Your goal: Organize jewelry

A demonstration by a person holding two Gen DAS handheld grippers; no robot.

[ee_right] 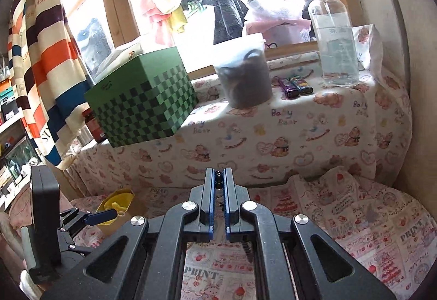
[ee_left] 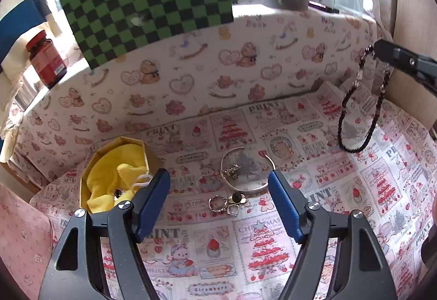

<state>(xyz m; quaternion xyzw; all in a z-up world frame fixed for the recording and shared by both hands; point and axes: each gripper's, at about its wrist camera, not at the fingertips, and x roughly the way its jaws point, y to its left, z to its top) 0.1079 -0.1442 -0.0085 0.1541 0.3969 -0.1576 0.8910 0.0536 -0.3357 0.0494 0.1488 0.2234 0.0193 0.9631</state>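
My left gripper [ee_left: 218,185] is open and empty, low over the printed cloth. Between and just beyond its fingers lie a silver bangle [ee_left: 247,188] with a small charm, several rings [ee_left: 222,204] and a dark gold-rimmed stud [ee_left: 237,197]. A hexagonal box [ee_left: 117,177] lined with yellow cloth sits at its left, with a small piece inside. My right gripper [ee_right: 218,179] is shut on a dark beaded necklace [ee_right: 218,179]. In the left wrist view the necklace [ee_left: 360,114] hangs as a loop from the right gripper [ee_left: 381,51], above the cloth at the right.
A cloth-covered ledge [ee_right: 273,136] rises behind the work area, carrying a green checkered box [ee_right: 144,100], a grey tub [ee_right: 245,76], two lighters [ee_right: 295,85] and a clear spray bottle [ee_right: 334,40]. A red jar [ee_left: 46,59] stands at the left. The box also shows in the right wrist view [ee_right: 117,204].
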